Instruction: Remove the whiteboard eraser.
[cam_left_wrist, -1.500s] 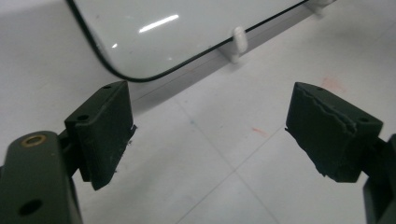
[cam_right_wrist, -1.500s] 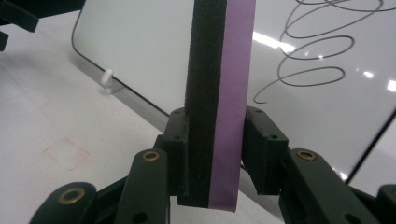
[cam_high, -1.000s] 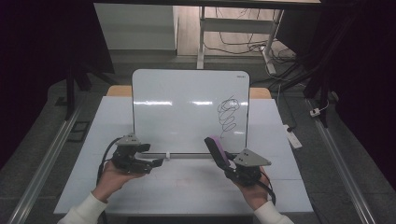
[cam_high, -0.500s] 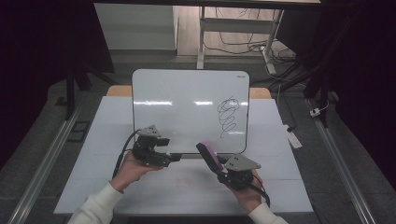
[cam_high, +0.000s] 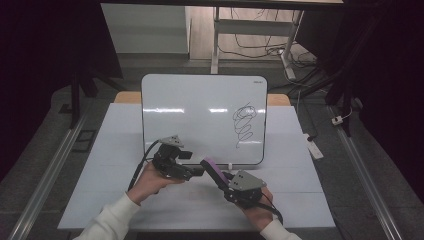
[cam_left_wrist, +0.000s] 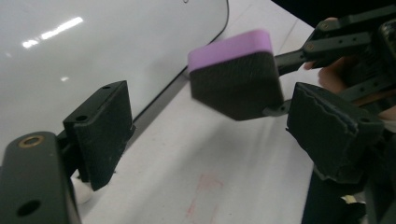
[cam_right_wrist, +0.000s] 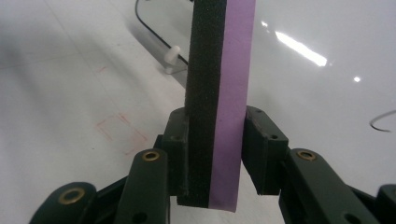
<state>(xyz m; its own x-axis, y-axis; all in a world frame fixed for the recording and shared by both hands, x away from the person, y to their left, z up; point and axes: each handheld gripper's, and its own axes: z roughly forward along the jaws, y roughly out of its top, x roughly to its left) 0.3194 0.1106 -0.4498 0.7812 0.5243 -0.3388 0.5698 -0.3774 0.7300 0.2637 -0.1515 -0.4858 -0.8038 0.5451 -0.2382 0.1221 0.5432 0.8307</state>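
Note:
A white board (cam_high: 200, 115) lies on the table with a black scribble (cam_high: 245, 122) on its right half. My right gripper (cam_high: 224, 180) is shut on an eraser (cam_high: 212, 169) with a purple back and black felt, gripped at its lower end (cam_right_wrist: 217, 93). In the left gripper view the eraser (cam_left_wrist: 236, 84) hangs between the wide-apart pads (cam_left_wrist: 100, 130) of my left gripper (cam_left_wrist: 212, 128), touching neither. Those jaws have just been opening. My left gripper (cam_high: 196, 170) sits at the board's near edge, facing the right gripper (cam_right_wrist: 217, 154).
The white table top (cam_high: 125, 195) extends around the board, with faint red marks (cam_right_wrist: 119, 128) on it. A small white peg (cam_right_wrist: 172, 55) stands at the board's near edge. A power strip (cam_high: 315, 147) lies on the floor to the right, beside a metal rail (cam_high: 370, 190).
My left hand has moved right and my right hand left and nearer, bringing the two grippers together. The eraser's free end now sits between the left jaws.

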